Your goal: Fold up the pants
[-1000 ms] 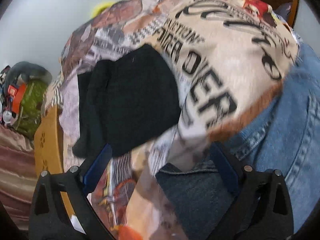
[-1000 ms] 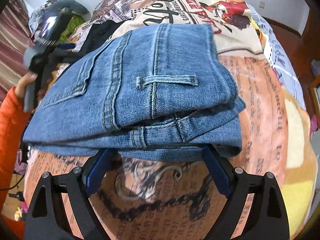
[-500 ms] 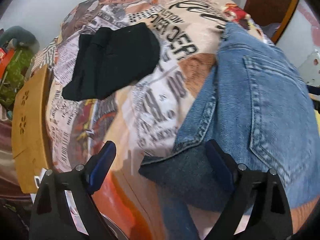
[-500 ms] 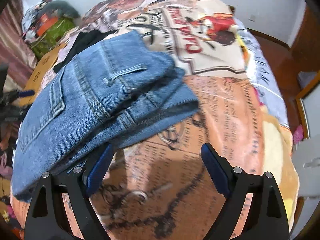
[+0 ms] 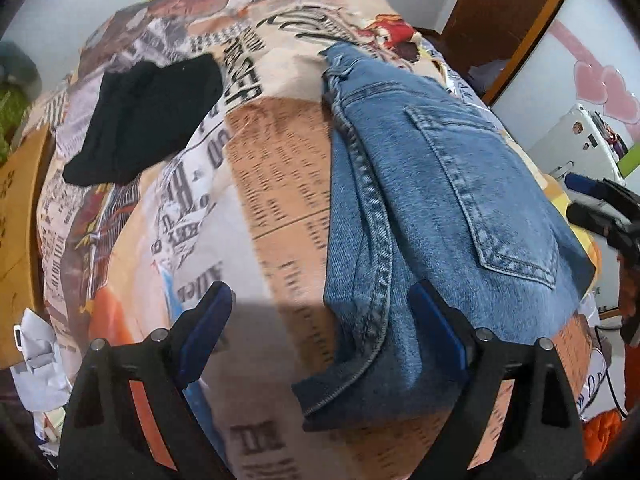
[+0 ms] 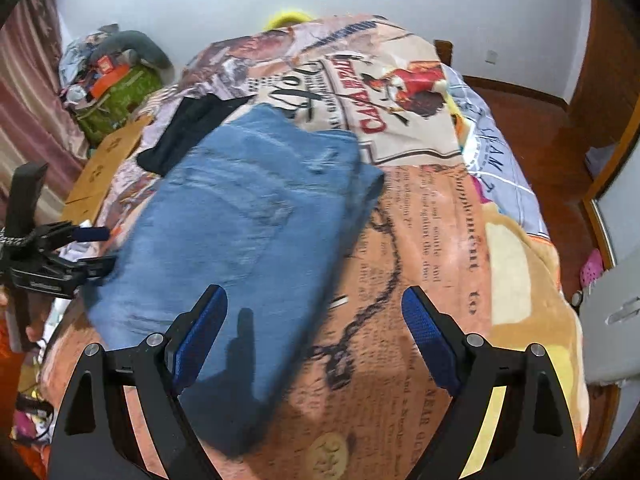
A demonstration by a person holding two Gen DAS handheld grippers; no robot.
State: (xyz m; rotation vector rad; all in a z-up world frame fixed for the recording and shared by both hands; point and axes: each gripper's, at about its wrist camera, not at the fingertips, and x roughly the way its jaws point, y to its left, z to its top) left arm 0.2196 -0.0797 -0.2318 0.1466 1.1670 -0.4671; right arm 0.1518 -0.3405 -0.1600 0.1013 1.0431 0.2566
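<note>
The folded blue jeans (image 5: 440,208) lie flat on the printed bedspread (image 5: 276,184), back pocket up. They also show in the right wrist view (image 6: 248,232). My left gripper (image 5: 320,320) is open and empty, held above the near edge of the jeans. My right gripper (image 6: 312,328) is open and empty, above the other side of the jeans. Each gripper is seen from the other's camera: the right gripper (image 5: 600,208) at the right edge of the left wrist view, the left gripper (image 6: 84,248) at the left edge of the right wrist view.
A folded black garment (image 5: 144,116) lies on the bedspread beyond the jeans, also in the right wrist view (image 6: 188,128). A cardboard box (image 6: 108,160) and a green bag (image 6: 116,96) stand left of the bed. Wooden floor (image 6: 532,128) is on the right.
Both grippers have pulled back and up from the jeans. The jeans now lie free on the bed and look smaller in both views.
</note>
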